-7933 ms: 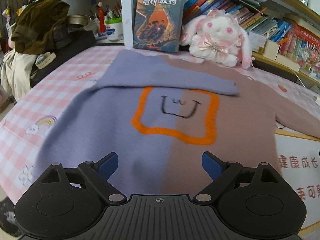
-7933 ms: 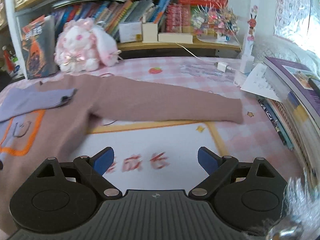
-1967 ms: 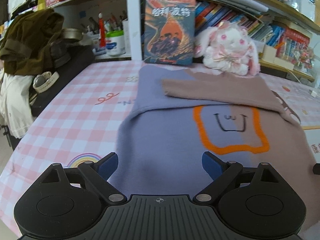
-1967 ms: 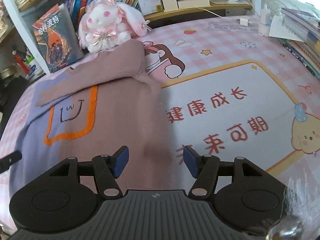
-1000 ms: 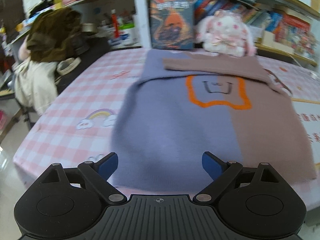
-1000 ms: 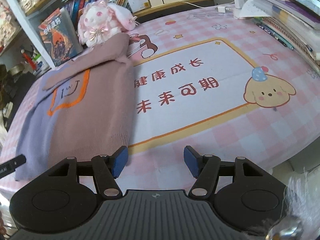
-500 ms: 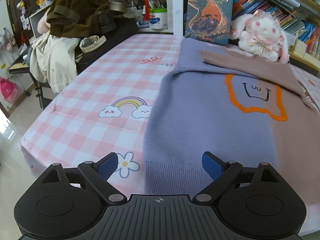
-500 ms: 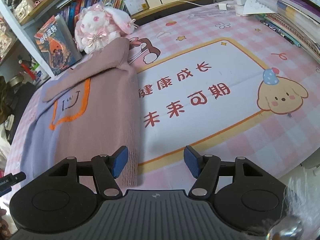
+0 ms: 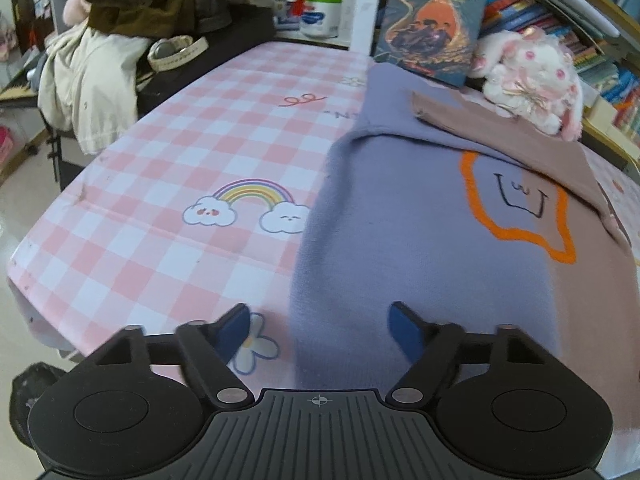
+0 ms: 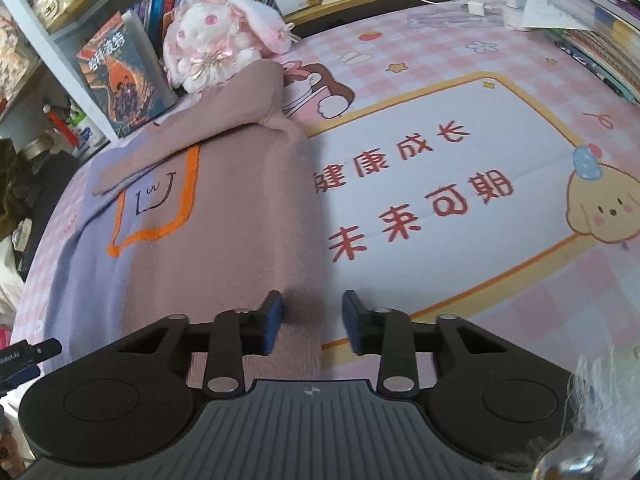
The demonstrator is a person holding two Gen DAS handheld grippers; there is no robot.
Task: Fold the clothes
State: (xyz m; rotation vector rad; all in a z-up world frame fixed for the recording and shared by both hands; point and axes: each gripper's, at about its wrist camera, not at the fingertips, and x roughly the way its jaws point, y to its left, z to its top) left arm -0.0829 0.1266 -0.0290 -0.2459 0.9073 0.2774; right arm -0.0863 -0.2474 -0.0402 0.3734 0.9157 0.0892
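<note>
The pink checked bench (image 9: 168, 168) carries the sweater (image 9: 420, 248), both sleeves folded across. My left gripper (image 9: 320, 330) and right gripper (image 10: 313, 322) hover at its near hem corners, jaws apart.

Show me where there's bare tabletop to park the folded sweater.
Two patches: the pink checked cloth with the rainbow print, left of the purple and mauve knit sweater, and the white panel with red characters on its right. Crowded at the back: white plush bunny, upright book.
</note>
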